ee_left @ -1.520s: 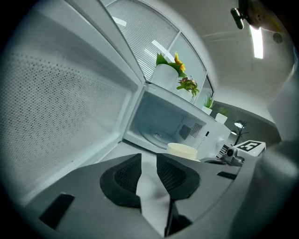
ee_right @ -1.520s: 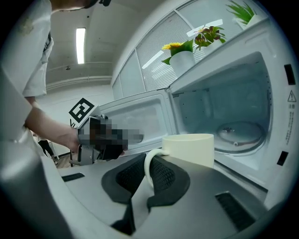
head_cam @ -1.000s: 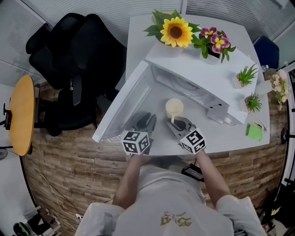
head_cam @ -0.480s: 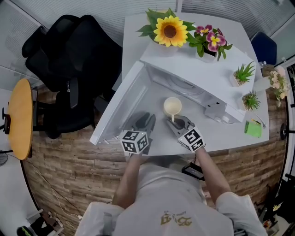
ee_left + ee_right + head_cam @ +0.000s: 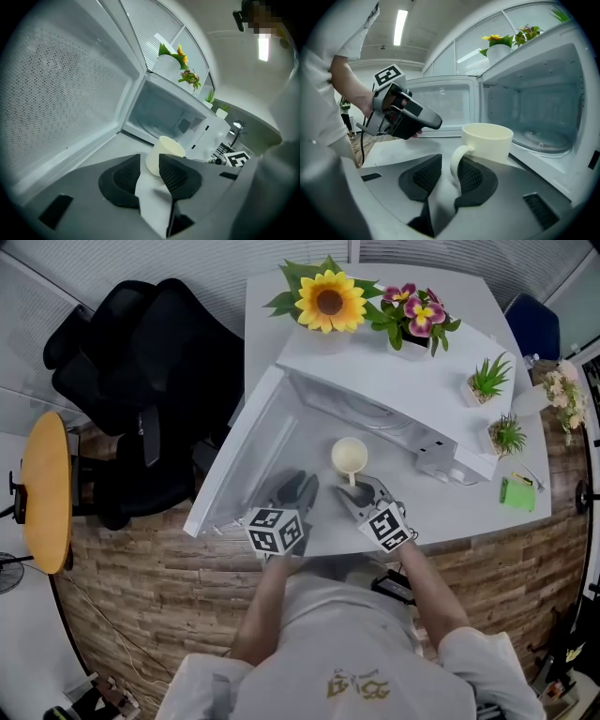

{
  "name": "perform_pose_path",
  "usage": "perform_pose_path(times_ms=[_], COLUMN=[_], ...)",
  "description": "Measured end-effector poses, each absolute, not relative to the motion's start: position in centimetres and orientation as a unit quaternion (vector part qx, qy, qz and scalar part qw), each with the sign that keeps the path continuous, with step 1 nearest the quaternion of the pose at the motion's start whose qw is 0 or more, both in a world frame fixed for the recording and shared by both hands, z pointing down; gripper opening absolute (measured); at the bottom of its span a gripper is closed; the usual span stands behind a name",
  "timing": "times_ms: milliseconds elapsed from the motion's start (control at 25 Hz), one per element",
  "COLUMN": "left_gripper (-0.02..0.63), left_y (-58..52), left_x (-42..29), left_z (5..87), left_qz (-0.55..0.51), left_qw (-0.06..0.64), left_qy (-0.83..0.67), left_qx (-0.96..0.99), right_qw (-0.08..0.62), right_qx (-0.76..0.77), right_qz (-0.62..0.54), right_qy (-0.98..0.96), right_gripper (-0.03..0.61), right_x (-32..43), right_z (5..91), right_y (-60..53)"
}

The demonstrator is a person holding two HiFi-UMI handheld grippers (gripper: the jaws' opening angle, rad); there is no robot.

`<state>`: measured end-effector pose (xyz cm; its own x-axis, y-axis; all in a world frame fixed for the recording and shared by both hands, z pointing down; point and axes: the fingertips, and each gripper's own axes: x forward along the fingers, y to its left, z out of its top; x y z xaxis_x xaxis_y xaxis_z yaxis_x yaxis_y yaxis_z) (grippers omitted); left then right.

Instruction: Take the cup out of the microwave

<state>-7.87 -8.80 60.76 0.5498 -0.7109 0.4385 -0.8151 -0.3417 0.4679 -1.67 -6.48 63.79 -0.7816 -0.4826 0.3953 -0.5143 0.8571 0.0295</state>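
A cream cup [image 5: 350,457] stands upright on the white table [image 5: 469,514], just in front of the open microwave [image 5: 394,381]. My right gripper [image 5: 361,488] is right behind it. In the right gripper view the cup's handle [image 5: 456,161] sits between the opening jaws of that gripper [image 5: 449,166], against the right pad, with a gap to the left pad. My left gripper [image 5: 298,486] hovers beside the cup's left. Its jaws are opening with nothing between them, and the cup [image 5: 164,154] shows just beyond the tips of this gripper [image 5: 150,161].
The microwave door [image 5: 239,456] swings out to the left, close to my left gripper. Flower pots [image 5: 328,301] and small plants [image 5: 487,381] stand on and beside the microwave. A green pad [image 5: 518,493] lies at the right. A black chair [image 5: 141,381] stands left of the table.
My right gripper's jaws have spread apart around the cup's handle and the gripper has rolled a little. The cup stays where it stood. My left gripper has barely moved.
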Motion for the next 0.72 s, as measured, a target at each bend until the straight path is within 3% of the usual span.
perform_pose_path(times_ms=[320,560,720], left_gripper=[0.129,0.132,0.133], left_y=[-8.5,-8.2,-7.7], left_x=[-8.0,-8.0,-8.0], left_z=[60.6,60.4,60.5], left_qz=[0.065,0.039,0.039], left_qw=[0.342,0.363,0.365], left_qy=[-0.466,-0.463,-0.462], left_qx=[0.813,0.808,0.807], right_qw=[0.199,0.158,0.201], right_qx=[0.257,0.236,0.247], right_qz=[0.062,0.11,0.04], right_qy=[-0.943,-0.953,-0.947], right_gripper=[0.11,0.141,0.137], right_x=[-1.4,-1.6,-1.0], right_z=[63.7,63.3,64.0], right_y=[-6.3,-5.7,-5.2])
